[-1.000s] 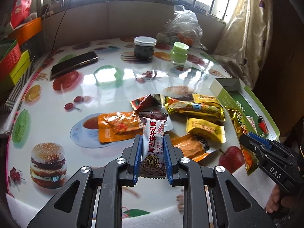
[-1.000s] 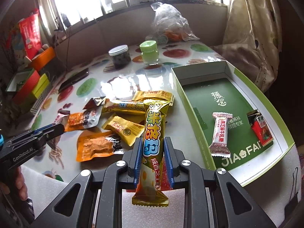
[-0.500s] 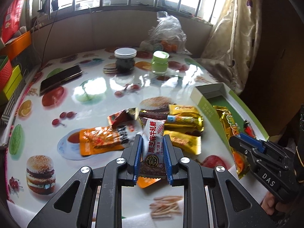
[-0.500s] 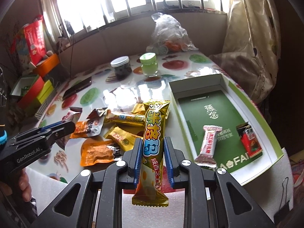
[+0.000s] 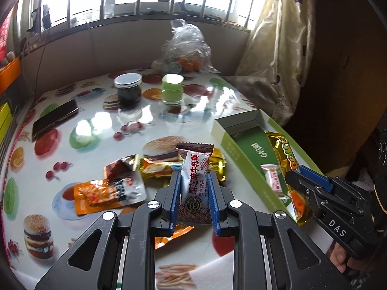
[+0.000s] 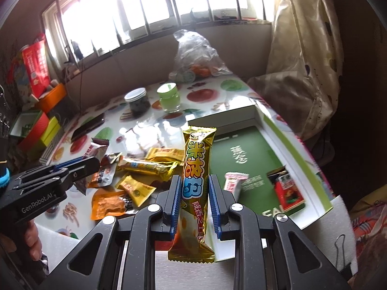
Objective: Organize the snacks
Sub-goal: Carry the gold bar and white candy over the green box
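My left gripper (image 5: pixel 194 191) is shut on a white and brown candy packet (image 5: pixel 195 181), held upright above the table. My right gripper (image 6: pixel 195 193) is shut on a long gold snack bar (image 6: pixel 196 176), lifted near the left wall of the green box (image 6: pixel 297 145). In the left wrist view the right gripper (image 5: pixel 293 177) shows at the right with the gold bar (image 5: pixel 287 157) over the green box (image 5: pixel 232 145). A pink candy (image 6: pixel 233 182) and a red packet (image 6: pixel 287 191) lie in the box. Several loose snacks (image 6: pixel 150 166) lie on the table.
A dark jar (image 5: pixel 127 89), a green cup (image 5: pixel 172 88), a phone (image 5: pixel 54 119) and a plastic bag (image 5: pixel 186 48) stand further back on the printed tablecloth. Coloured boxes (image 6: pixel 41 130) line the left edge. A curtain (image 6: pixel 307 60) hangs at the right.
Both grippers have risen with their snacks. The left has also shifted right toward the green box, which now shows more fully in its view. Grips are unchanged.
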